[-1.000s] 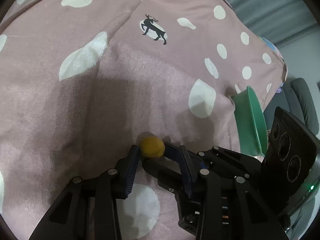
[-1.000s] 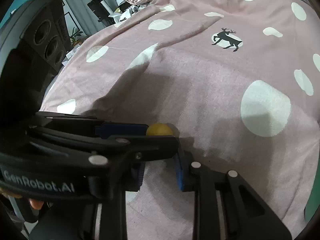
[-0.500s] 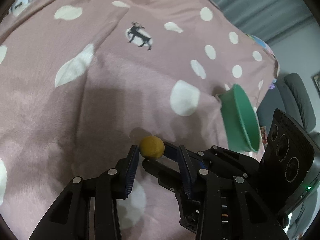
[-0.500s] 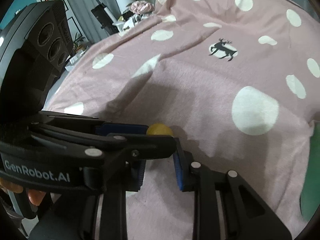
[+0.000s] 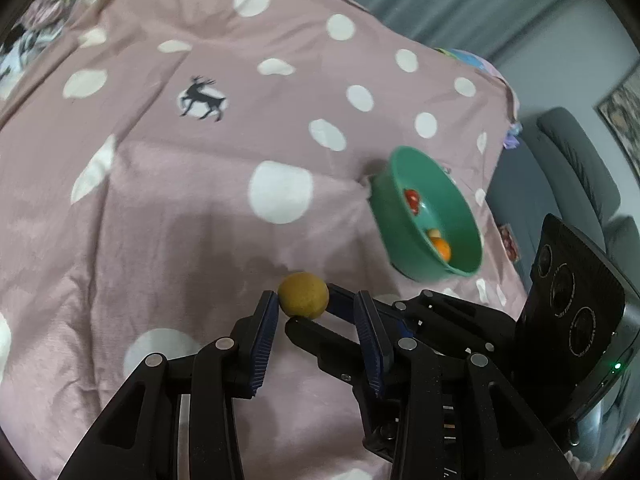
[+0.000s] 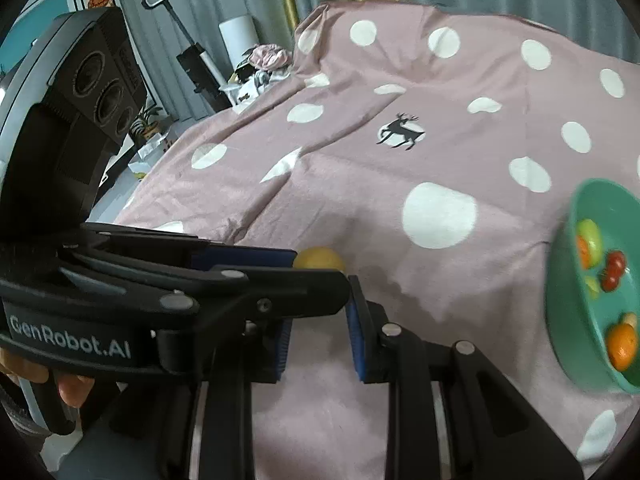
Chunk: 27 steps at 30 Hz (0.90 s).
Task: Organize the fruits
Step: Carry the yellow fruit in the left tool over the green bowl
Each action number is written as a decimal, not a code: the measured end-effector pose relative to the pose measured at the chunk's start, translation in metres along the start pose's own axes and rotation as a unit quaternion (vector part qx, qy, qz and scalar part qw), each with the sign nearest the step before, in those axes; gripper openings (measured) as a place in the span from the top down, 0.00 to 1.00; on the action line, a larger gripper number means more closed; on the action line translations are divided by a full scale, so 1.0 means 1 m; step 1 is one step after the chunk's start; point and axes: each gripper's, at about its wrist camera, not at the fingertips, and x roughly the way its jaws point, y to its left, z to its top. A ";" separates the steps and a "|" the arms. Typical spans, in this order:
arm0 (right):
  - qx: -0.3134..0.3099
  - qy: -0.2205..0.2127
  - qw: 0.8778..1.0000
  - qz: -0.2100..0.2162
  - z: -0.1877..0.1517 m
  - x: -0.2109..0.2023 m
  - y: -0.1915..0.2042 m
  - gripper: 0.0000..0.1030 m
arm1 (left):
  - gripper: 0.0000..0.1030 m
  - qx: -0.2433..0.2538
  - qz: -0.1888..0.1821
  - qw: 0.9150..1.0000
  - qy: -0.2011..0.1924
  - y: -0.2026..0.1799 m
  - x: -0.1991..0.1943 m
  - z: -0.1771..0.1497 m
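Observation:
A small yellow-brown round fruit [image 5: 303, 294] is held between the blue pads of my left gripper [image 5: 310, 304], lifted above the pink spotted bedspread [image 5: 160, 208]. It also shows in the right wrist view [image 6: 319, 258], mostly hidden behind the left gripper's finger. My right gripper [image 6: 318, 320] is open and empty, its fingers crossing close under the left gripper. A green bowl [image 5: 404, 236] with an orange and small red fruits lies tilted to the right, also in the right wrist view [image 6: 568, 300].
The bedspread has white spots and a black deer print [image 5: 201, 98]. A grey sofa [image 5: 568, 168] stands past the bed's right edge. Clutter, a white roll and a black stand [image 6: 200, 68] lie beyond the far left side.
Both grippers have risen and drawn back from the bedspread with the fruit in the left one. The green bowl has come fully into view on the right.

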 end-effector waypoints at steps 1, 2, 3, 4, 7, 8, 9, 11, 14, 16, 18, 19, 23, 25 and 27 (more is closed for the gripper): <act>0.001 -0.004 1.000 -0.002 -0.001 -0.005 -0.002 0.75 | 0.62 0.006 0.001 1.000 -0.001 -0.005 0.000 0.000; 0.002 -0.007 1.000 -0.004 -0.002 -0.009 -0.004 0.75 | 0.62 0.014 0.001 1.000 -0.001 -0.012 0.000 0.001; 0.004 -0.010 1.000 -0.005 -0.002 -0.012 -0.005 0.75 | 0.62 0.019 0.001 1.000 -0.002 -0.015 0.000 0.000; 0.006 -0.014 1.000 -0.007 -0.003 -0.017 -0.008 0.75 | 0.62 0.025 0.001 1.000 -0.002 -0.021 0.000 0.001; 0.008 -0.023 1.000 -0.015 -0.006 -0.028 -0.013 0.75 | 0.62 0.038 -0.001 0.999 -0.003 -0.033 0.000 -0.001; 0.010 -0.028 0.999 -0.018 -0.008 -0.033 -0.015 0.75 | 0.62 0.044 -0.001 0.999 -0.003 -0.039 0.001 -0.001; 0.011 -0.030 0.999 -0.020 -0.009 -0.036 -0.016 0.75 | 0.62 0.050 -0.002 0.999 -0.004 -0.044 0.002 -0.001; 0.013 -0.038 0.999 -0.025 -0.013 -0.046 -0.021 0.75 | 0.62 0.059 -0.001 0.998 -0.003 -0.053 0.003 0.000; 0.016 -0.048 0.998 -0.034 -0.016 -0.057 -0.028 0.75 | 0.62 0.074 -0.002 0.997 -0.004 -0.067 0.005 0.001; 0.016 -0.055 0.997 -0.042 -0.018 -0.064 -0.032 0.75 | 0.62 0.083 -0.004 0.996 -0.004 -0.076 0.007 0.003; 0.016 -0.062 0.997 -0.050 -0.019 -0.071 -0.034 0.75 | 0.62 0.092 -0.005 0.996 -0.005 -0.084 0.008 0.004; 0.017 -0.067 0.996 -0.053 -0.019 -0.074 -0.036 0.75 | 0.62 0.099 -0.004 0.995 -0.005 -0.090 0.009 0.006; 0.026 -0.079 0.995 -0.063 -0.021 -0.086 -0.048 0.75 | 0.62 0.113 -0.007 0.994 -0.003 -0.105 0.016 0.011; 0.029 -0.083 0.994 -0.068 -0.021 -0.089 -0.053 0.75 | 0.62 0.120 -0.010 0.993 -0.002 -0.112 0.019 0.014; 0.034 -0.090 0.993 -0.074 -0.022 -0.096 -0.061 0.75 | 0.62 0.130 -0.012 0.991 -0.002 -0.123 0.024 0.017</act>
